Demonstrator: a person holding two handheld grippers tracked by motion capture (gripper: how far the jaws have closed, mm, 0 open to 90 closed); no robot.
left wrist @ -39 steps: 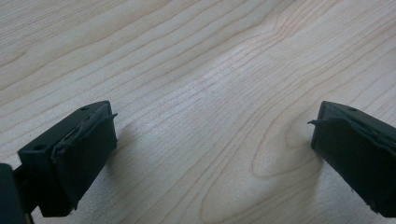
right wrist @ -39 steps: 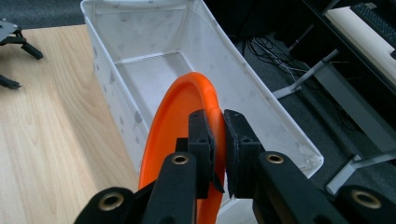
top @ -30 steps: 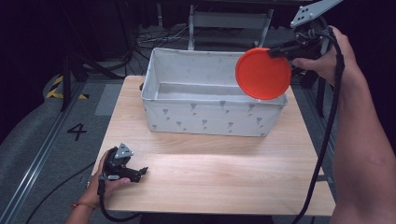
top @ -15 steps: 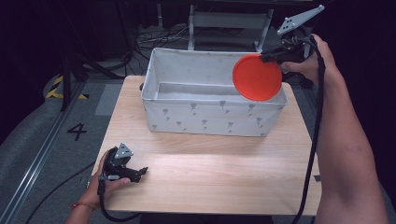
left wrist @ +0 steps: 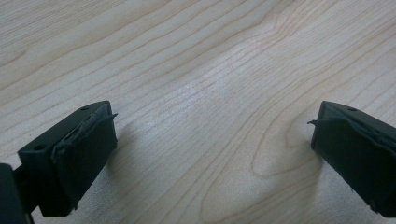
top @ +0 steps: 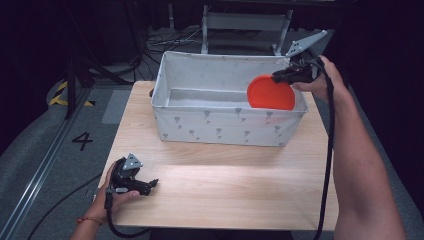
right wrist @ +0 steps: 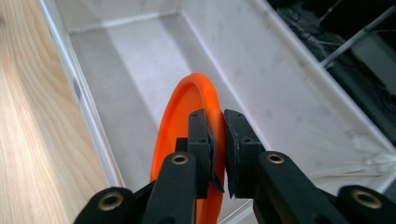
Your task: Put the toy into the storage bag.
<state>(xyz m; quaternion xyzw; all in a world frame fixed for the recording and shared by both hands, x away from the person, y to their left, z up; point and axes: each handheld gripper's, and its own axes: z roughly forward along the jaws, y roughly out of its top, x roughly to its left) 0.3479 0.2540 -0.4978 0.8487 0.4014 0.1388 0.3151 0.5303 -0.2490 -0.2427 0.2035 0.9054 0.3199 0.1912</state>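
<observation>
Orange plate held on edge inside the fabric bin, pinched by the right gripper.

The right gripper (right wrist: 215,140) has its two black jaws pressed onto the rim of the orange plate (right wrist: 180,140), which hangs upright, its lower part already below the bin's rim at the right end; gripping the edge looks like the way to slip it down without catching the soft walls. The white fabric bin (top: 220,127) sits at the far side of the wooden table (top: 240,185), with bare floor visible inside it. Nearer me, the left gripper (top: 145,186) rests on the table at the near left corner, its jaws spread wide over bare wood, apparently just parked out of the way.
</observation>
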